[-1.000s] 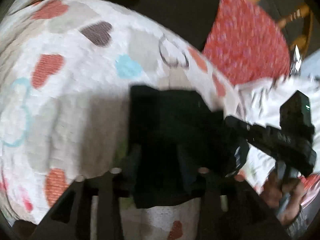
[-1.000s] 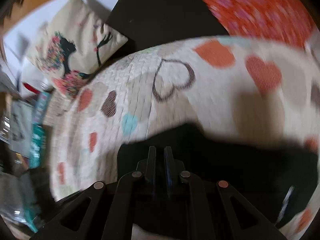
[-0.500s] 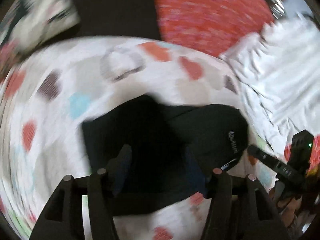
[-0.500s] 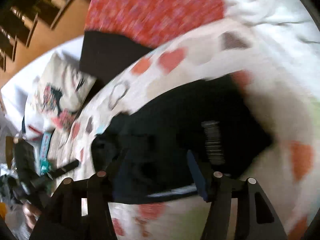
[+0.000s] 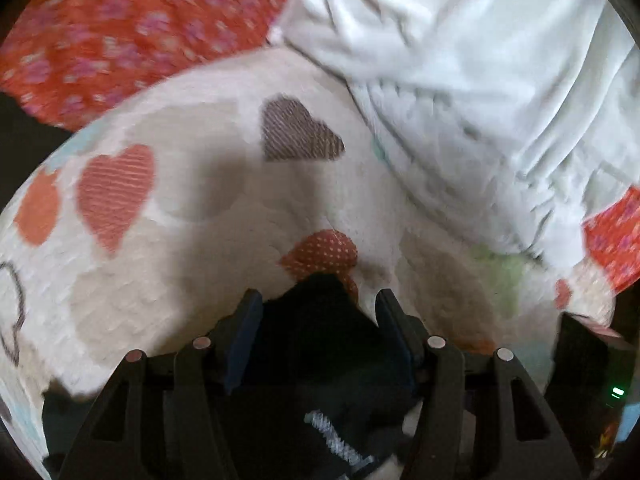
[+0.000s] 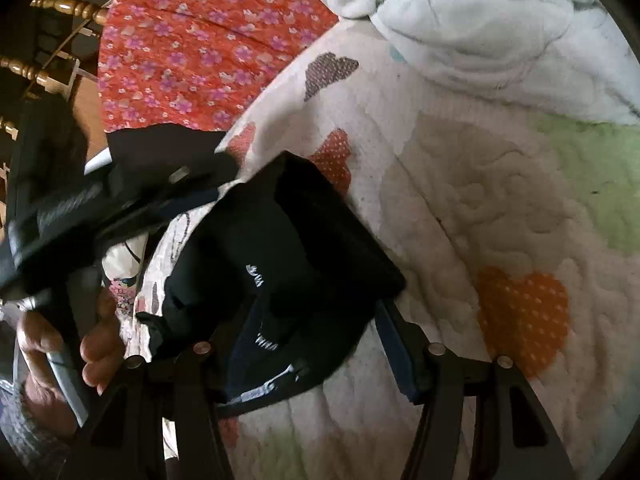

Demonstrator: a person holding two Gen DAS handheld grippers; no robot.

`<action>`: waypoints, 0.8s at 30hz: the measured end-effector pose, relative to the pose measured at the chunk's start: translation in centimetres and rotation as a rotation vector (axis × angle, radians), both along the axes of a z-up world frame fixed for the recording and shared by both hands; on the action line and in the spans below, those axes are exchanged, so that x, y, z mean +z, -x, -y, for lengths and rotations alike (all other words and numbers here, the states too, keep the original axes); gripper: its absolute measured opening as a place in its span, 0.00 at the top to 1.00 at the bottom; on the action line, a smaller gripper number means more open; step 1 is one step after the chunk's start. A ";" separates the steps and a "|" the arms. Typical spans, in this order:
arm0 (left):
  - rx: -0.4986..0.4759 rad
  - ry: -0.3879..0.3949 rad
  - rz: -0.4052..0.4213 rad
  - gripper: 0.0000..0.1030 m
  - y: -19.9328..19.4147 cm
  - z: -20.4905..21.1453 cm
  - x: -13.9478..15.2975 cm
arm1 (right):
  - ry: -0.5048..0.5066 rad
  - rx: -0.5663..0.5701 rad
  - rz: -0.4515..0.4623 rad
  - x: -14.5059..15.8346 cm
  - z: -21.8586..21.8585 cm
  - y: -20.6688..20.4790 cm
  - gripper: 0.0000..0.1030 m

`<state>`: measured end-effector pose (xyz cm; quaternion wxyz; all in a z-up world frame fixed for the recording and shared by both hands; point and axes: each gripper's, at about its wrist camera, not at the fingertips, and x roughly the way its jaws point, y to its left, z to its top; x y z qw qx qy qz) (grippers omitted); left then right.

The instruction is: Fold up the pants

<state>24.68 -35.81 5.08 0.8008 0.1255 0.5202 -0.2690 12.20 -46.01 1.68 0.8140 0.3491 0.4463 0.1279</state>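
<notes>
The black pants (image 6: 296, 248) lie folded into a small bundle on the heart-print quilt (image 6: 500, 208). White lettering shows on the cloth. In the left wrist view the pants (image 5: 320, 340) lie between and under my left gripper's (image 5: 318, 304) open jaws, a corner poking forward. My right gripper (image 6: 312, 312) is open too, jaws spread over the near edge of the bundle, which lies loose between them. The left gripper shows in the right wrist view (image 6: 132, 196) at the left, held by a hand (image 6: 60, 344).
A crumpled white blanket (image 5: 480, 80) lies at the far right of the quilt. A red floral sheet (image 6: 192, 48) lies beyond the quilt. A wooden chair (image 6: 48, 40) stands at the far left in the right wrist view.
Both grippers have swung round toward the white blanket side. The right gripper, shut a second ago, now stands open. The pants stay as a folded bundle under both.
</notes>
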 end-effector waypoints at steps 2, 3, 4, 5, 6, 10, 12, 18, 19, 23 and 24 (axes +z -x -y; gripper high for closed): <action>-0.013 -0.053 0.000 0.43 0.0 1.0 -1.4 | -0.020 -0.011 0.004 -0.3 0.0 -0.5 0.36; -0.029 -0.083 0.015 0.49 0.3 1.3 -1.9 | -0.022 -0.007 0.009 -0.3 -0.2 -0.7 0.36; -0.033 -0.101 0.036 0.57 0.6 1.3 -1.8 | -0.015 0.005 0.015 -0.2 -0.5 -0.9 0.43; -0.036 -0.101 0.042 0.66 0.8 1.2 -1.7 | 0.002 0.021 0.020 0.0 -0.9 -1.0 0.53; -0.039 -0.082 0.037 0.72 1.0 0.8 -1.3 | 0.009 0.034 0.024 0.3 -1.1 -1.0 0.67; -0.001 0.049 0.020 0.81 1.8 -2.4 1.6 | -0.036 0.059 0.052 1.9 -1.8 -0.3 0.79; 0.019 0.105 0.035 0.82 2.6 -4.1 3.6 | -0.043 0.087 0.081 3.7 -2.9 0.3 0.79; 0.150 0.320 0.079 0.82 5.5 -13.4 9.2 | -0.020 0.225 0.174 9.2 -8.8 1.4 0.81; 0.174 0.350 0.084 0.82 5.9 -15.1 9.7 | -0.017 0.252 0.184 10.0 -10.0 1.6 0.81; 0.301 0.479 0.089 0.82 7.8 -23.5 10.1 | 0.008 0.380 0.213 12.1 -16.2 2.0 0.81; 0.343 0.513 0.077 0.81 8.2 -25.7 9.5 | 0.021 0.411 0.214 12.3 -17.8 2.1 0.81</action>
